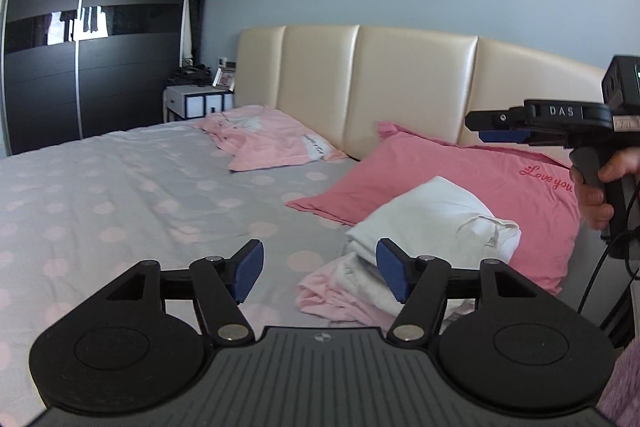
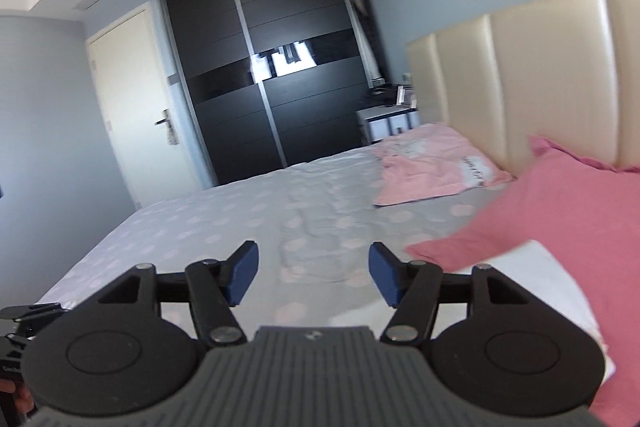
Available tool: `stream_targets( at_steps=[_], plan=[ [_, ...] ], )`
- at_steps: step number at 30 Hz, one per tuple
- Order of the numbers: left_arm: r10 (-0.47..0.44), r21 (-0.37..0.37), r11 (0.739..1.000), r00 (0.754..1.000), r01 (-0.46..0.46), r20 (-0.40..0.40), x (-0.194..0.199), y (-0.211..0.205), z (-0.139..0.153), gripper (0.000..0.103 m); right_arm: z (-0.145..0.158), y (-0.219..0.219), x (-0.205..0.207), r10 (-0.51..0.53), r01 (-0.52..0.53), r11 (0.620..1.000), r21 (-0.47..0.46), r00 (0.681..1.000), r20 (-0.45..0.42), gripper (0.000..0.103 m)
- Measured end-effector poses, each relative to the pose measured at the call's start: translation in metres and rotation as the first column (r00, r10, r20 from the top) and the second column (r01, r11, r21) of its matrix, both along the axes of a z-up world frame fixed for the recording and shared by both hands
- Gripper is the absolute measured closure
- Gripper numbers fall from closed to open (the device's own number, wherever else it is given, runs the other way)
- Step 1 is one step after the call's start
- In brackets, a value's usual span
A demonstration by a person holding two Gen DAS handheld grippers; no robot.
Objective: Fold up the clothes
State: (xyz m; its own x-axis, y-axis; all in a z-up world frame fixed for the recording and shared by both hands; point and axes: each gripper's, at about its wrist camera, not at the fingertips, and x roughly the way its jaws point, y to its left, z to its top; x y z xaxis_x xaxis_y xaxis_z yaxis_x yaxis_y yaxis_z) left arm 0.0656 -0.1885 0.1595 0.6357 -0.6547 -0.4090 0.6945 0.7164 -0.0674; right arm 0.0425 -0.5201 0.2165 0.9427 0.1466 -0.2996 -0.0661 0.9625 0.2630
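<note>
A folded white garment (image 1: 436,215) lies on the spotted bed sheet (image 1: 120,195), against the front corner of a pink pillow (image 1: 480,179). A pale pink and white folded garment (image 1: 340,291) sits just in front of it. My left gripper (image 1: 320,267) hangs above the sheet beside this stack, open, with nothing between its blue pads. My right gripper (image 2: 312,269) is also open and empty, held above the sheet, with the white garment (image 2: 532,279) to its right. In the left wrist view the right gripper (image 1: 492,127) shows side-on over the pillow. A loose pink garment (image 1: 268,143) lies near the headboard.
A cream padded headboard (image 1: 400,83) backs the bed. A dark sliding wardrobe (image 1: 96,39) and a white nightstand (image 1: 192,103) stand on the bed's far side. A cream door (image 2: 132,107) is left of the wardrobe. A hand (image 1: 600,195) grips the right tool's handle.
</note>
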Motion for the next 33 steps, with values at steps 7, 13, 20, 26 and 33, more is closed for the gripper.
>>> stream_targets(
  at_steps=[7,13,20,26,33],
  plan=[
    [0.083,-0.004,0.997,0.994,-0.083,0.075,-0.021,0.076,0.027,0.027,0.029,0.099,0.014,0.161,-0.161,0.987,0.001,0.987,-0.017,0.019],
    [0.229,0.022,0.972,0.968,-0.233,0.104,-0.037,0.125,0.028,0.021,0.024,0.181,0.008,0.245,-0.247,0.965,-0.09,0.969,-0.03,0.012],
    [0.397,-0.021,0.918,0.916,-0.396,0.057,-0.043,0.165,-0.001,0.021,-0.027,0.251,-0.002,0.126,-0.164,0.957,-0.238,0.978,-0.168,0.011],
    [0.524,0.02,0.851,0.851,-0.524,-0.001,-0.046,0.184,-0.044,0.021,-0.074,0.284,-0.013,0.02,-0.08,0.964,-0.254,0.973,-0.23,0.008],
    [0.584,0.08,0.811,0.81,-0.58,-0.045,-0.058,0.198,-0.087,0.021,-0.12,0.311,-0.03,-0.053,-0.01,0.972,-0.234,0.963,-0.264,0.005]
  ],
)
